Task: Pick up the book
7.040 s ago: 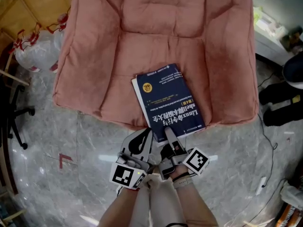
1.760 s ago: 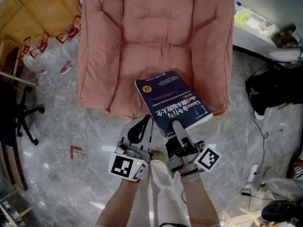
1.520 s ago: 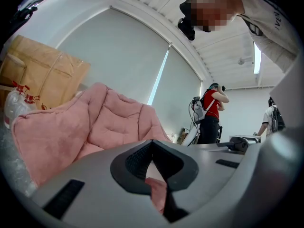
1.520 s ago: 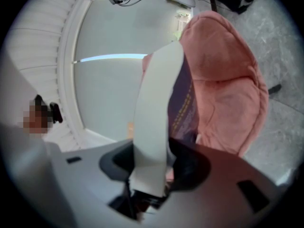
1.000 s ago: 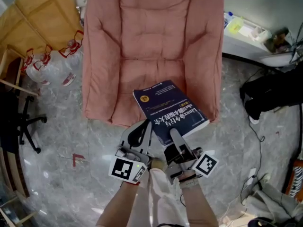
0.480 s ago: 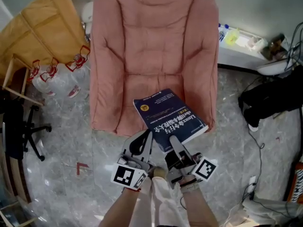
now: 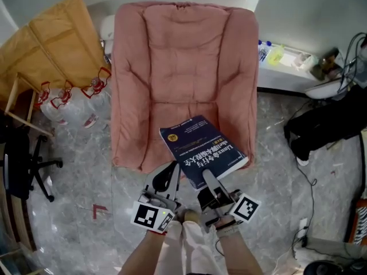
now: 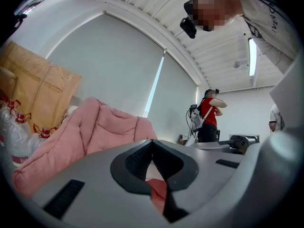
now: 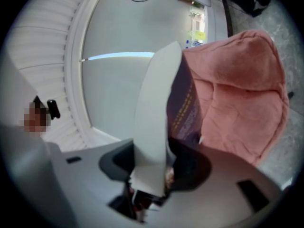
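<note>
While the lift looks under way, the head view shows the book [image 7: 203, 149] above the pink armchair's [image 7: 183, 67] front edge, the right gripper [image 7: 207, 177] on its near edge and the left gripper [image 7: 171, 173] beside it, forearms side by side. In the left gripper view the jaws are together, empty. In the right gripper view the jaws clamp the book; next it likely needs a firm, level hold

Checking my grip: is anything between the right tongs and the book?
Nothing visible. The right tongs are already clamped on the near edge of the book, with only its pages between the jaws. The left tongs are shut and empty beside it.
</note>
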Tool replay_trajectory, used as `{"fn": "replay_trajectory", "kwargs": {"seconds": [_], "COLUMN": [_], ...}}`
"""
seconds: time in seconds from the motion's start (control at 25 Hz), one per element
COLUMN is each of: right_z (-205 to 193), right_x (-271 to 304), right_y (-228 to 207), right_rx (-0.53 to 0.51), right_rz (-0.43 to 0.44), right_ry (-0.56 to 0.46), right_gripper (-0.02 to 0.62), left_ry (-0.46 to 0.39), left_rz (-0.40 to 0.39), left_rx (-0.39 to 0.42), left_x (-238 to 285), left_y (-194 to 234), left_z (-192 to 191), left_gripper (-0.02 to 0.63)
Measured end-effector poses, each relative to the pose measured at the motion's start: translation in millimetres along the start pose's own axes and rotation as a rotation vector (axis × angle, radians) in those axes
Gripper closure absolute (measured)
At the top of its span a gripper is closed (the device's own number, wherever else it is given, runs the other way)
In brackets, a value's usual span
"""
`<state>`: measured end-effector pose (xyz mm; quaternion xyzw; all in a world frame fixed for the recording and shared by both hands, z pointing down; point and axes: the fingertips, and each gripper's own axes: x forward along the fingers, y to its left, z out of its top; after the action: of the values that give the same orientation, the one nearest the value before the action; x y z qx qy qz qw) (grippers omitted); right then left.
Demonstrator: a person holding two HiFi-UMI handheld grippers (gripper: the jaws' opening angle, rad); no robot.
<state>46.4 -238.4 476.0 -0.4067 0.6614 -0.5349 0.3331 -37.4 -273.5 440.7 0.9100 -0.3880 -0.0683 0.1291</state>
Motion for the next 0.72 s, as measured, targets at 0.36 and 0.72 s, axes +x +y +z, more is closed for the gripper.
{"fn": "replay_trajectory", "kwargs": {"seconds": [0.36,0.72], "right_z": [7,13], "right_x": [10,18], "right_y": [20,38], "right_rx": [-0.015,-0.027], "right_rz": [0.009,0.011], "right_ry": [0.001,-0.010], "right_gripper": [0.403,0.403], "left_ry": [-0.007,-0.039], "left_rz": [0.006,-0.003], "left_rx": [0.022,0.027], "left_x": [1,4], "left_y": [6,3], "left_z": [24,51], "left_gripper": [0.595,0.595]}}
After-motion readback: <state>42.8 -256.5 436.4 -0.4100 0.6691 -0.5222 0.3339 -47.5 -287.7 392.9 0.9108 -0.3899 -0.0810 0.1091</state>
